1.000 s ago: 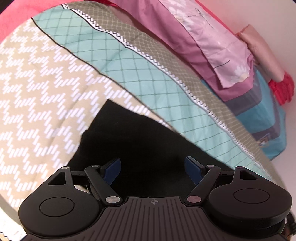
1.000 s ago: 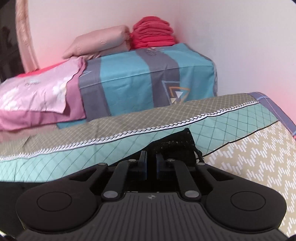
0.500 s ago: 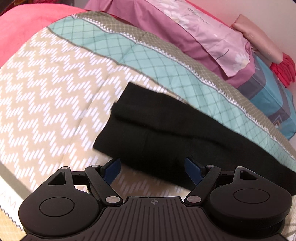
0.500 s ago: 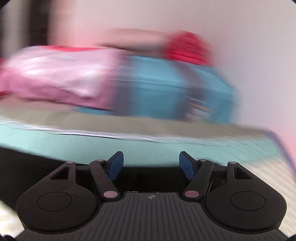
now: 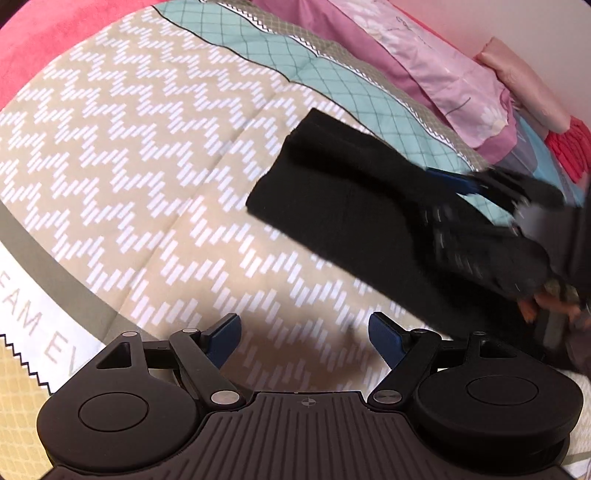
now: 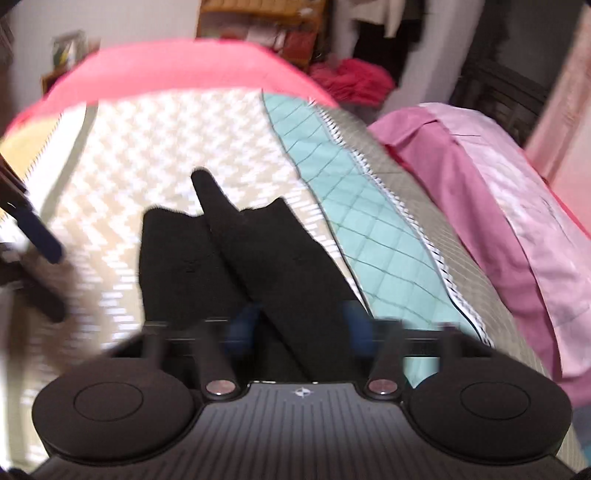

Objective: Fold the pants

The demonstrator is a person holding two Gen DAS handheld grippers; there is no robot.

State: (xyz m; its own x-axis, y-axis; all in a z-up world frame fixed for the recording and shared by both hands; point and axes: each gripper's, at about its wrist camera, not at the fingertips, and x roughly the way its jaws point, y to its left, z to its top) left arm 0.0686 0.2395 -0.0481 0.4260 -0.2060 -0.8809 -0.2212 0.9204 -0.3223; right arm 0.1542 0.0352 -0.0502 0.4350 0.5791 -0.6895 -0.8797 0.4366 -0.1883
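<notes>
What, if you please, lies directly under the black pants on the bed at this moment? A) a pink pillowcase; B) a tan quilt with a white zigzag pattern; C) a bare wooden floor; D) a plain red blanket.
B: the black pants rest on the tan zigzag quilt, whose pattern shows around the cloth's edges in both wrist views.

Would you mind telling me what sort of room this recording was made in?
Most likely a bedroom at home: the pants lie on a bed with a patterned quilt, pink bedding lies beside it, and cluttered shelves stand behind.
</notes>
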